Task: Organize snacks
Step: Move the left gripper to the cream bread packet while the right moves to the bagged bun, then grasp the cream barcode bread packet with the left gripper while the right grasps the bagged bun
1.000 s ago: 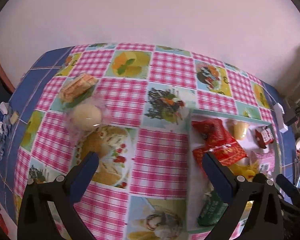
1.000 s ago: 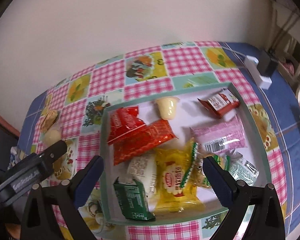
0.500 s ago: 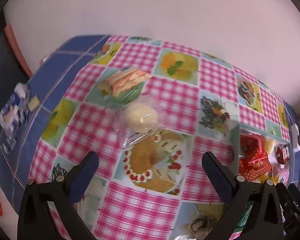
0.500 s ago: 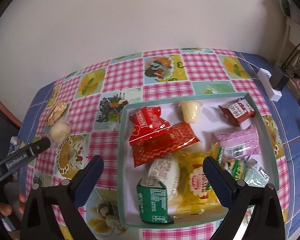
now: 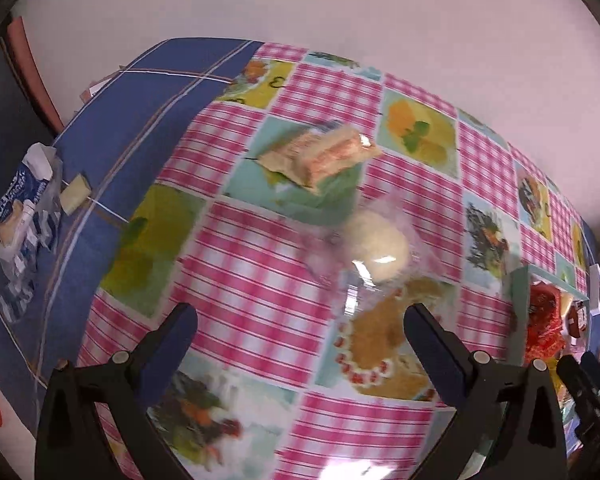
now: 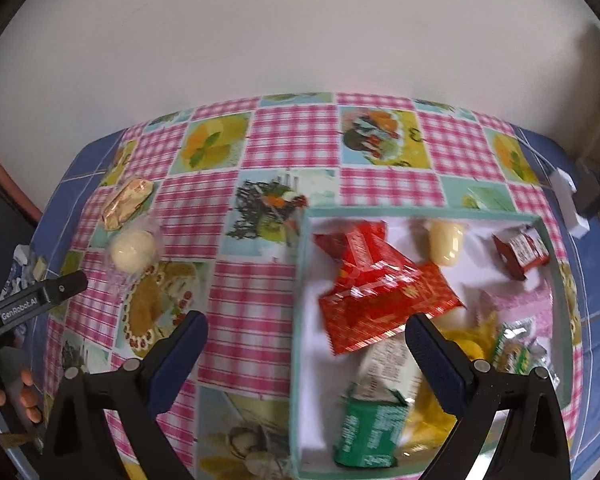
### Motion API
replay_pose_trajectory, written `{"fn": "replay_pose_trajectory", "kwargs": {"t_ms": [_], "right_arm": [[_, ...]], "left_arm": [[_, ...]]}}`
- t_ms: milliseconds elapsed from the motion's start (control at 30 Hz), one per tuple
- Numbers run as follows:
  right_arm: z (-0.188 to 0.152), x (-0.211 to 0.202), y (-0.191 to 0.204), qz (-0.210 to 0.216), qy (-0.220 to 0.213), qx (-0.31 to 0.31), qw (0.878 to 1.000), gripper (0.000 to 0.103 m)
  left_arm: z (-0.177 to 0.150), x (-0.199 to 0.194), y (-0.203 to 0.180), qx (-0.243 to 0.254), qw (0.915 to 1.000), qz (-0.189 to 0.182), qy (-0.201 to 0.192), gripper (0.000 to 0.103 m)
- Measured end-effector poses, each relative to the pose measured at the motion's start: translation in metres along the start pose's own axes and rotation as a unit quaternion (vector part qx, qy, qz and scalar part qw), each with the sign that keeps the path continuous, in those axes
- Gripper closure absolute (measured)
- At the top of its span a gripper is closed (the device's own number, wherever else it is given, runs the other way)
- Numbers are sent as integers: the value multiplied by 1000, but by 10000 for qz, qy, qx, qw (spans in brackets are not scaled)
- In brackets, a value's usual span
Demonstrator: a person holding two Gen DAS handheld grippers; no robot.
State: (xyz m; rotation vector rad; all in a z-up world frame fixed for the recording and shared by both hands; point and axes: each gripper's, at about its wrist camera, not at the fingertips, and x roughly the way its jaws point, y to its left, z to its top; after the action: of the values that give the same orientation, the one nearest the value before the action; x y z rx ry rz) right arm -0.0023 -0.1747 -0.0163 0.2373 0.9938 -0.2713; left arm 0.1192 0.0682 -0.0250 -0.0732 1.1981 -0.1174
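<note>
- Two snacks lie outside your shallow white tray with the teal rim (image 6: pixel 302 280): a round pale bun in clear wrap (image 5: pixel 374 240) (image 6: pixel 132 250) and a flat orange-and-gold wrapped bar (image 5: pixel 324 152) (image 6: pixel 126 198), both well to the left of the tray on the pink-checked picture tablecloth (image 6: pixel 252 292).
- Your left gripper (image 5: pixel 300 344) stands wide open and holds nothing; the bun lies just ahead of its right finger, and the bar lies just beyond the bun.
- Your right gripper (image 6: pixel 306 344) is also spread wide and empty, hanging over the tray's left wall.
- Inside the tray you have red foil packets (image 6: pixel 380 284) heaped near the left wall, a small pale jelly cup (image 6: pixel 446 240) at the far side, a dark red sachet (image 6: pixel 522 250) in the far right corner, a pink packet (image 6: pixel 520 308), a yellow packet (image 6: pixel 466 344) and a green carton (image 6: pixel 370 432) at the near side.
- Far left of the tray, a crumpled blue-and-white wrapper (image 5: pixel 16 208) lies on the blue cloth.
</note>
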Motion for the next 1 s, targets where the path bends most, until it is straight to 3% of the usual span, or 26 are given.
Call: {"fn": "replay_pose_trajectory", "kwargs": {"t_ms": [533,1000], "right_arm": [[44,45,90,76,271,-466,9985,3],[55,103,172,635,777,-835,9914,3]], "left_arm": [[53,23,76,-32,9989,-433,202,0],[72,56,86,-65,9979,-553,343,0]]}}
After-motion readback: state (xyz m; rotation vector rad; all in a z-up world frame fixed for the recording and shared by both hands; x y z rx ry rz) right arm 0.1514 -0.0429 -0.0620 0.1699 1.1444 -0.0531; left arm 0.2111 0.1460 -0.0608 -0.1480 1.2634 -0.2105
